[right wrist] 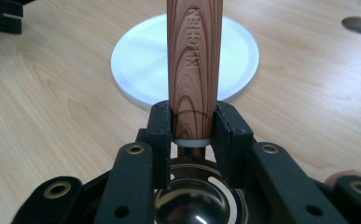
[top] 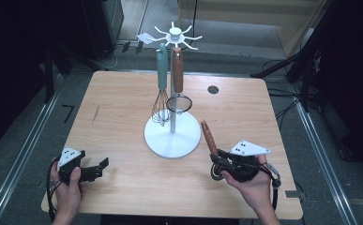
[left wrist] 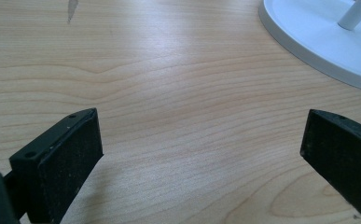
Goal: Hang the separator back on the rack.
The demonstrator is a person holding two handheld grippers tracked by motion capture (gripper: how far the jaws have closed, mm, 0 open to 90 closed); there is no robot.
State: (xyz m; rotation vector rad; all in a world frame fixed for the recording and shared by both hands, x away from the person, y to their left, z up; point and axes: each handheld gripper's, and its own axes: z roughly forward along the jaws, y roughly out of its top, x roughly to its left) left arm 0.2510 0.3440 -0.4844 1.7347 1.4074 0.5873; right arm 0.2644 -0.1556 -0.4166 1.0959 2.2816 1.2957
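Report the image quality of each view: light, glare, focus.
High view: the table is evenly lit while the surroundings fall into darkness, and the rack looks slightly soft. Left gripper view: a pale sheen runs across the wood, and the near fingers are a little blurred. Right gripper view: the wooden handle is sharp, with bright glare on the metal bowl below.

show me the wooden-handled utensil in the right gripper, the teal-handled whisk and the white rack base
wooden-handled utensil [right wrist: 194, 70], right gripper view, middle of its handle
teal-handled whisk [top: 162, 70], high view, on its handle
white rack base [top: 185, 140], high view, bare part of the round base
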